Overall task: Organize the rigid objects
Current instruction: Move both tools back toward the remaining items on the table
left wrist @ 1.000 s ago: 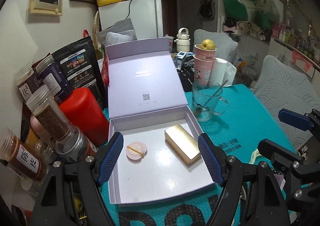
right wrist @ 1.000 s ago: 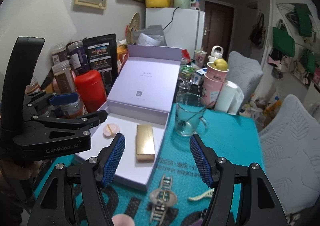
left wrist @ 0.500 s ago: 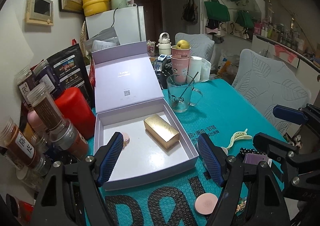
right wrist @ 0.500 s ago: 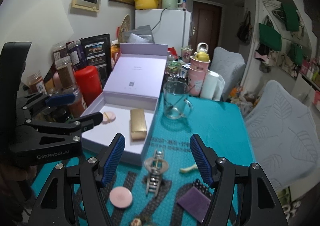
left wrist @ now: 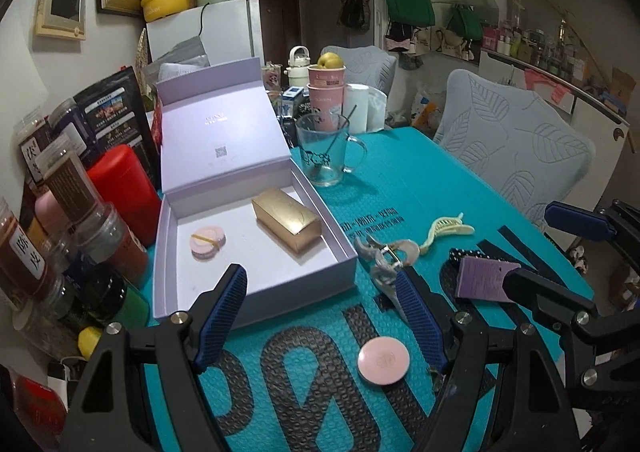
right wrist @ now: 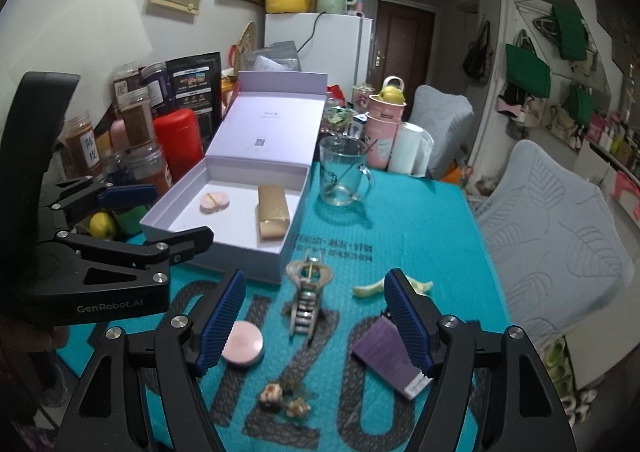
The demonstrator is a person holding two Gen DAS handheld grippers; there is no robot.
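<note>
An open lilac gift box sits at the left of the teal desk, lid upright, holding a gold bar-shaped box and a pink round compact. Loose before its front edge lie a pink disc, a metal hair claw, a cream hair claw and a purple card (bare mat between them). The left gripper has its fingers spread and empty; the right gripper fingers are opening, empty too.

Both grippers have drawn back from the box, so more of the mat shows. Newly in view: a pink disc, a metal clip, a cream clip and a purple card. The right gripper's jaws are opening, empty.
</note>
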